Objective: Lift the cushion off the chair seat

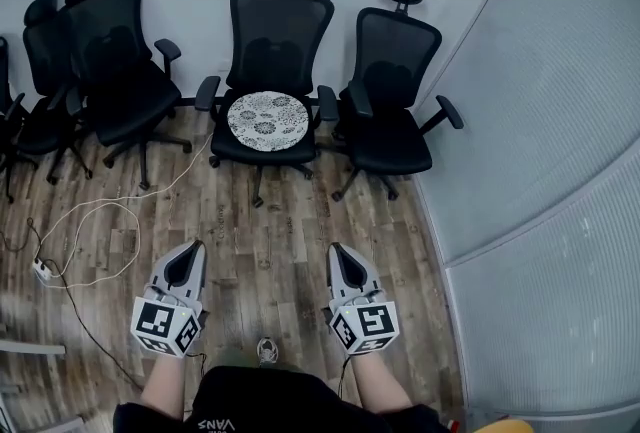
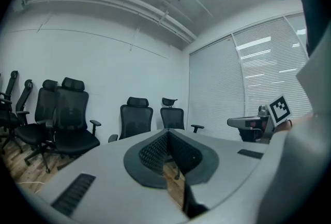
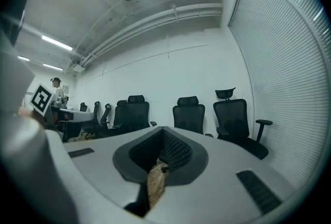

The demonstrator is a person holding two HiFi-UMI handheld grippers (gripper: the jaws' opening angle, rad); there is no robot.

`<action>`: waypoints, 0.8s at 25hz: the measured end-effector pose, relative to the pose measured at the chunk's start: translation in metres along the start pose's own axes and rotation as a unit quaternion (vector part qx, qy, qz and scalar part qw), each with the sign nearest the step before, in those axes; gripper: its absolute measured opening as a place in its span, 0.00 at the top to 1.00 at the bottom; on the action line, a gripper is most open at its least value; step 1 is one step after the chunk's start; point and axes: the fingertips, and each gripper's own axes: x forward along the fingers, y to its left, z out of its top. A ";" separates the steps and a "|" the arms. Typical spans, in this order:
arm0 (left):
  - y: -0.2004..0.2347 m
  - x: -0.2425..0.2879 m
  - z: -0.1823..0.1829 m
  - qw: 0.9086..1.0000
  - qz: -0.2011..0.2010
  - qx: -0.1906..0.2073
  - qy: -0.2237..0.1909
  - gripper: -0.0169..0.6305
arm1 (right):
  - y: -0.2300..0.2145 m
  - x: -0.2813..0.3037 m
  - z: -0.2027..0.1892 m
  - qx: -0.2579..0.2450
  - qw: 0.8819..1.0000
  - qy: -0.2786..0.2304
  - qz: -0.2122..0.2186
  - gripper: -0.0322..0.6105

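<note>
Cushion (image 1: 267, 117): round, white with a dark floral print, lying flat on the seat of the middle chair (image 1: 280, 21), between its two armrests; nothing touches it. Middle chair: black mesh office chair with a headrest, standing against the pale wall. Left gripper (image 1: 186, 256): well in front of the middle chair and a little to its left, over the wood floor (image 1: 285, 221), pointing toward the chair; jaws closed together with nothing between them, as its own view confirms. Right gripper (image 1: 345, 258): well in front of the middle chair and a little to its right, level with the left gripper and apart from it; jaws likewise closed and empty. Right-hand chair (image 1: 392, 61): same kind, just beside the middle chair on its right, armrests nearly meeting. Left-hand chair (image 1: 118, 61): just left of the middle chair, with more black chairs beyond it. White cable (image 1: 100, 213): looped on the floor in front of and left of the middle chair, running to a power strip (image 1: 42, 269). Blind-covered wall (image 1: 560, 121): right of the middle chair, past the right-hand chair.
</note>
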 end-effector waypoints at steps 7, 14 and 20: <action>0.016 0.031 0.000 1.000 0.006 -0.004 0.007 0.96 | -0.015 0.032 -0.003 0.007 1.000 0.009 0.001 0.92; 0.042 0.072 0.005 1.000 -0.005 -0.004 0.010 0.96 | -0.026 0.074 0.001 0.007 1.000 0.009 -0.009 0.92; 0.065 0.110 0.017 1.000 -0.019 -0.002 0.006 0.96 | -0.037 0.112 0.012 0.006 1.000 0.004 -0.022 0.92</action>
